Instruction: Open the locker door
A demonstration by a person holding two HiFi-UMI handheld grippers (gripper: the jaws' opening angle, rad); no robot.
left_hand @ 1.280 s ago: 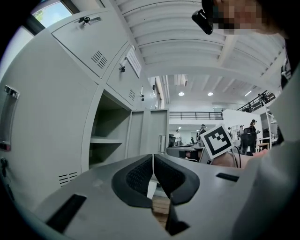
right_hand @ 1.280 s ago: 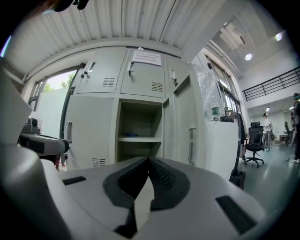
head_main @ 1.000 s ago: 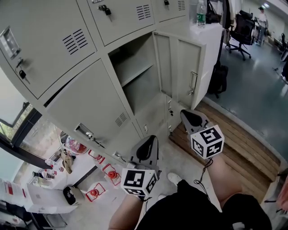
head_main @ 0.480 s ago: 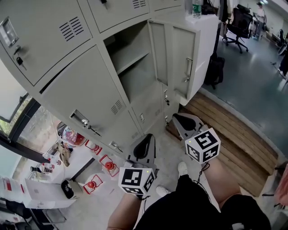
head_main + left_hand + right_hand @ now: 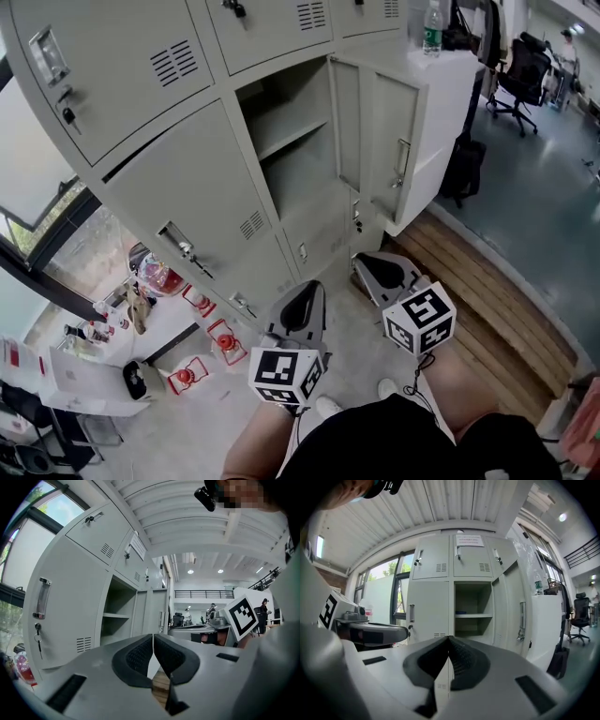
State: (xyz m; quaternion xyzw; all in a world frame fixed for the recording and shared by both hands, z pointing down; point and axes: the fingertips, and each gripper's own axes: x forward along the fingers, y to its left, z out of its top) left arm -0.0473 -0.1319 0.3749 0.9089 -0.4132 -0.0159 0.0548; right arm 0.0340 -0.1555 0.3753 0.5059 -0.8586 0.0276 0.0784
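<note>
The grey locker bank (image 5: 178,197) fills the upper half of the head view. One locker door (image 5: 394,155) stands swung wide open to the right, its handle (image 5: 402,164) on the outer face, and the compartment (image 5: 300,159) behind it shows one shelf. In the right gripper view the open compartment (image 5: 472,613) is straight ahead and the door (image 5: 520,618) hangs to its right. My left gripper (image 5: 302,309) and right gripper (image 5: 375,267) hang low in front of the lockers, well short of the door. Both are shut with nothing between the jaws (image 5: 153,656) (image 5: 448,656).
Closed locker doors with keys in their locks (image 5: 183,248) surround the open one. A wooden platform (image 5: 478,300) lies on the floor to the right. Red items (image 5: 225,342) and a cluttered low table (image 5: 94,375) sit at the lower left. Office chairs (image 5: 520,80) stand far right.
Both grippers have drawn back from the lockers toward me, the right one more than the left. The door stays open and both jaws stay shut.
</note>
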